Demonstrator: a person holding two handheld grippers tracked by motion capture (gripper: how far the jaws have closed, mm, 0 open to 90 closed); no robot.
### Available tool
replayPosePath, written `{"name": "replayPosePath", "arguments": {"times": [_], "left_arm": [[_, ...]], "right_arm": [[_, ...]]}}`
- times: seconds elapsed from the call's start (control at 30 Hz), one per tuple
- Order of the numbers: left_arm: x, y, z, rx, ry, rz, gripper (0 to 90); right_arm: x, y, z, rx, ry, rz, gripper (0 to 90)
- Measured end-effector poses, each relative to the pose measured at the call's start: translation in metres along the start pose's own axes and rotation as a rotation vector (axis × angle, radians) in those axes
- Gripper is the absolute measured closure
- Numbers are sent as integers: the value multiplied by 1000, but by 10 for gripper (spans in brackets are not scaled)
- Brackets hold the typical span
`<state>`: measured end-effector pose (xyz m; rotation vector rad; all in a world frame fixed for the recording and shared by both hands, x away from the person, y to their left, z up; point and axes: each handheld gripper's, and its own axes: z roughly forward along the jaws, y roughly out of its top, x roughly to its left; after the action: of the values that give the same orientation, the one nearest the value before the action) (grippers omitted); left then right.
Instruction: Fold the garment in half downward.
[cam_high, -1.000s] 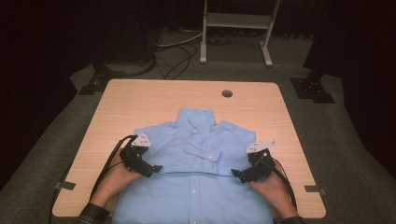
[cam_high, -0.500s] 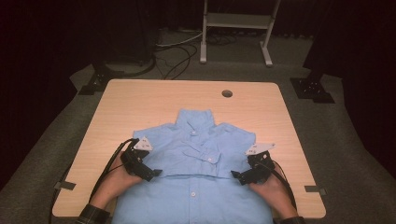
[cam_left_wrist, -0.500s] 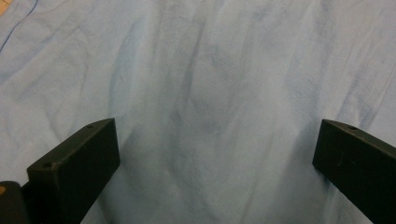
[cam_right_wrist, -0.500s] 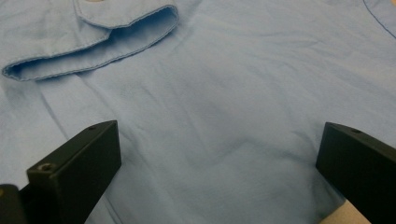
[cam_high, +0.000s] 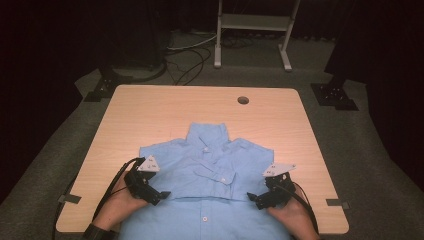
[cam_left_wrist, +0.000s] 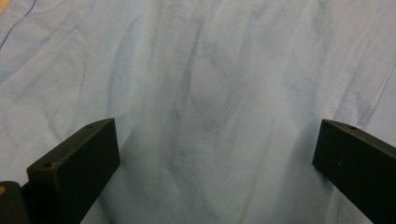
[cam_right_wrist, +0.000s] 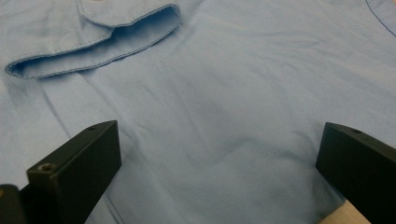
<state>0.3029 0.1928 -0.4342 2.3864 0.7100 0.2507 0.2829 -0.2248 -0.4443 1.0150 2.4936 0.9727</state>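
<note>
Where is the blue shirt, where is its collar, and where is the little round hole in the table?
blue shirt (cam_high: 200, 175): high view, chest front.
collar (cam_high: 209, 132): high view, top of shirt.
round hole (cam_high: 243, 100): high view, its middle.

Both hands low, left gripper and right gripper with fingers spread wide.

Grey carpet (dark room beyond)

Plain light blue shirt, black tongs, pale wood table, grey carpet
</note>
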Motion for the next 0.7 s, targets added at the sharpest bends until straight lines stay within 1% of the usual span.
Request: {"name": "replayPosePath", "arguments": {"times": [0.07, 0.23, 0.3, 0.33, 0.43, 0.47, 0.5, 0.57, 0.6, 0.7], "left_arm": [[-2, -1, -1, 1, 0, 5, 0], [-7, -4, -3, -1, -1, 3, 0], [-6, -2, -3, 7, -7, 6, 0], [-5, -1, -3, 3, -12, 9, 0], [-1, 1, -3, -13, 12, 19, 0], [3, 3, -3, -23, 13, 20, 0], [6, 4, -4, -14, 13, 19, 0], [13, 9, -6, -16, 28, 29, 0], [17, 11, -7, -30, 30, 25, 0], [33, 18, -10, -38, 53, 24, 0]], "right_arm": [[3, -3, -2, -2, 2, -2, 0], [9, -7, -6, -7, 4, 1, 0], [9, -8, -6, -9, 4, 0, 0], [9, -7, -6, -9, 4, 1, 0], [8, -8, -6, -13, 4, -1, 0], [8, -8, -6, -12, 4, -1, 0], [8, -8, -6, -13, 4, -1, 0], [8, -8, -6, -14, 4, 0, 0], [8, -8, -6, -15, 3, -2, 0], [9, -8, -6, -16, 3, -1, 0]]}}
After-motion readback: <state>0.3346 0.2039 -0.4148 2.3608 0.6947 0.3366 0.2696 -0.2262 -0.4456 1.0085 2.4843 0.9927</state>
